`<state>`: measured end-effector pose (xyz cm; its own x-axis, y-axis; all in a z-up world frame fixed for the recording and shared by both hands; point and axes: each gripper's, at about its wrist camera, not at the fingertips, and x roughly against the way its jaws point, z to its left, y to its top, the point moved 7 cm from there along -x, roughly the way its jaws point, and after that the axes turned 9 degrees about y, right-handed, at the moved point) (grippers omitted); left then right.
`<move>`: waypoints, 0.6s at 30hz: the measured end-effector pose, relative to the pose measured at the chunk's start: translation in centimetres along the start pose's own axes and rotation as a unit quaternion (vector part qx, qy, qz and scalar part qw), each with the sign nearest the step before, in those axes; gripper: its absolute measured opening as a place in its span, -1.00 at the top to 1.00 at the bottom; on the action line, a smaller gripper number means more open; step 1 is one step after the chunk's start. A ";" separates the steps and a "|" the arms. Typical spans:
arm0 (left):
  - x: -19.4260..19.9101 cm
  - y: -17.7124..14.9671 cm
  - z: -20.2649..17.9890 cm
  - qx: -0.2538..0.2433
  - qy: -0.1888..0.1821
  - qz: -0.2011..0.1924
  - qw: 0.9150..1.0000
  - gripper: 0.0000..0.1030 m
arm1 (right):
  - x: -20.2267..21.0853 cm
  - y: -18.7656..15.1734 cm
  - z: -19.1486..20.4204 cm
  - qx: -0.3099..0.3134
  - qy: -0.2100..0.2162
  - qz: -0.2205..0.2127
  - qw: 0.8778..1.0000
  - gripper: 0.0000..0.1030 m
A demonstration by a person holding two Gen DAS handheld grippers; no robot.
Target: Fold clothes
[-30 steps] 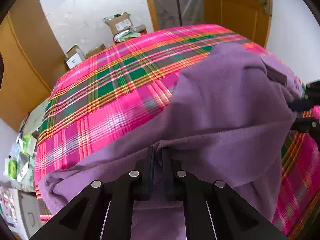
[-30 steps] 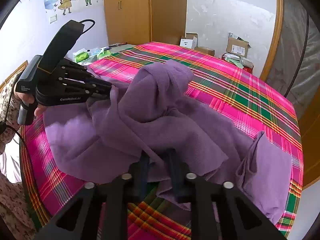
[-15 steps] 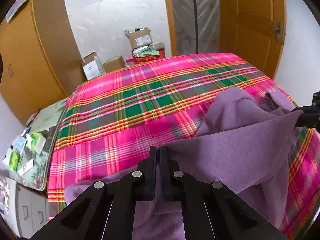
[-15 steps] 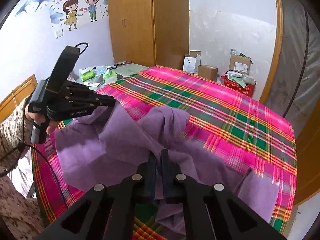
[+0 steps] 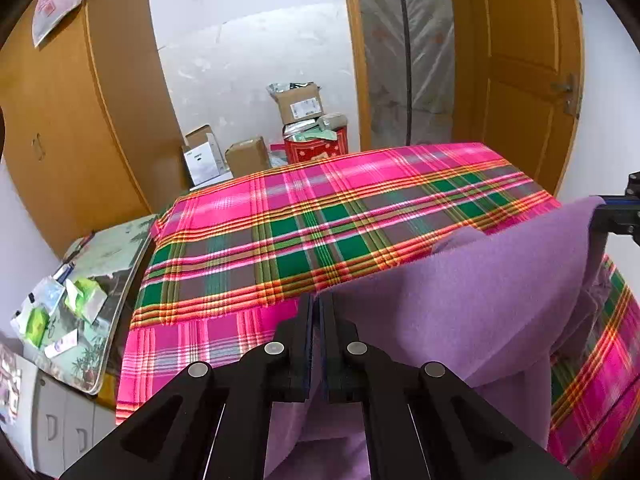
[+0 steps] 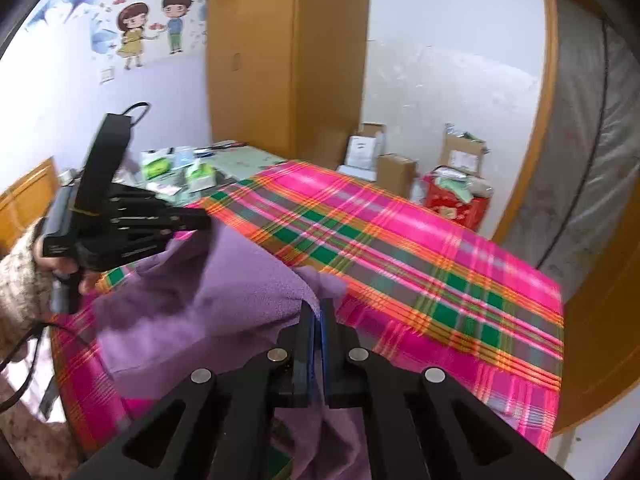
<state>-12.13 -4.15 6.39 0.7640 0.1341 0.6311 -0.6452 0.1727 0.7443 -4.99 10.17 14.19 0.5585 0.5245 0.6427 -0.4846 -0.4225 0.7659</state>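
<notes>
Left wrist view: both claws, left claw (image 5: 316, 320) and right claw (image 6: 318, 320), pinch the purple garment (image 5: 480, 292); a thin edge could slip free above the bed (image 5: 320, 216).

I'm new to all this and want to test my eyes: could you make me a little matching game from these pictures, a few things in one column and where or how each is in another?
Things:
1. purple garment
2. plaid bedspread
3. red box
4. cartoon wall sticker

Places or states:
A. on the wall
B. on the floor beyond the bed
C. pinched in both tools, lifted
D. spread flat over the bed

Pairs: 1-C, 2-D, 3-B, 4-A

The left tool and right tool are both shut on the garment.
</notes>
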 end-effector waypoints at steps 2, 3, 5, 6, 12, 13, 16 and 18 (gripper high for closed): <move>-0.3 0.4 0.5 0.006 0.009 0.001 1.000 0.94 | -0.7 0.5 -0.1 0.009 -0.018 -0.006 1.000 0.95; -0.6 0.7 1.0 0.011 0.016 0.002 1.000 0.94 | -1.1 0.8 -0.2 0.014 -0.026 -0.009 1.000 0.95; -1.2 1.3 2.0 0.020 0.029 0.004 0.999 0.94 | -1.7 1.4 -0.3 0.019 -0.041 -0.015 0.999 0.95; -1.4 1.5 2.4 0.025 0.030 0.006 0.999 0.94 | -2.1 1.6 -0.5 0.019 -0.046 -0.018 0.999 0.95; -2.3 1.8 3.1 0.038 0.024 0.011 0.999 0.94 | -4.1 3.4 -1.4 0.030 -0.078 -0.025 0.996 0.95; -2.4 1.8 2.9 0.036 0.022 0.011 0.999 0.94 | -4.5 3.6 -1.7 0.032 -0.082 -0.023 0.996 0.95; -2.9 0.8 2.3 0.029 0.004 0.029 0.999 0.91 | -5.4 3.7 -2.6 0.028 -0.091 -0.015 0.995 0.95; -2.8 0.0 1.7 0.014 -0.010 0.034 0.999 0.88 | -5.9 3.6 -3.2 0.020 -0.093 -0.009 0.995 0.95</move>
<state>-14.26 -6.21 4.99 0.7181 0.1254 0.6846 -0.6959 0.1361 0.7051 -12.22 7.95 13.08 0.6842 0.3876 0.6178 -0.4479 -0.4452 0.7754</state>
